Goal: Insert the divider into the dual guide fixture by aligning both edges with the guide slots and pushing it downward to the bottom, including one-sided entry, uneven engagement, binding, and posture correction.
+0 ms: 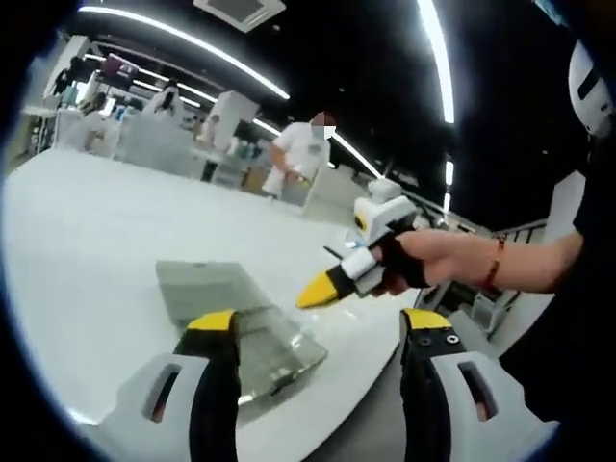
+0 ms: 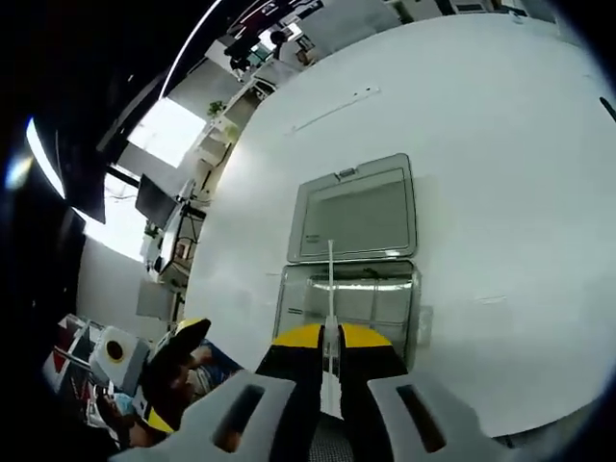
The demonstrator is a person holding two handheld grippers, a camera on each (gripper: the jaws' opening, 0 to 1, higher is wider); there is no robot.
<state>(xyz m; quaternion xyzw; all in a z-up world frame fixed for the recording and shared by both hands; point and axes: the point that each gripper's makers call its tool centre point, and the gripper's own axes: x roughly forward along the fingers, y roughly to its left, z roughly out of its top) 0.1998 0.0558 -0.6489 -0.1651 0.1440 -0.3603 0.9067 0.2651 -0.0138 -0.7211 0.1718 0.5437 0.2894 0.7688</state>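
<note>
The dual guide fixture (image 2: 395,303) is a clear, shallow box on the white table, with its grey-framed lid (image 2: 358,207) lying flat beyond it. My right gripper (image 2: 331,337) is shut on the thin white divider (image 2: 330,274), seen edge-on and held upright above the middle of the fixture. In the left gripper view the fixture (image 1: 279,356) lies near the table edge. There the right gripper (image 1: 316,291), held by a hand, hovers over its far side. My left gripper (image 1: 320,322) stands open and empty just short of the fixture.
The white table (image 1: 87,241) ends close behind the fixture, and its curved edge (image 1: 375,361) runs under my left jaws. The other hand and left gripper (image 2: 159,375) sit off the table's edge. People (image 1: 300,154) stand at benches far behind.
</note>
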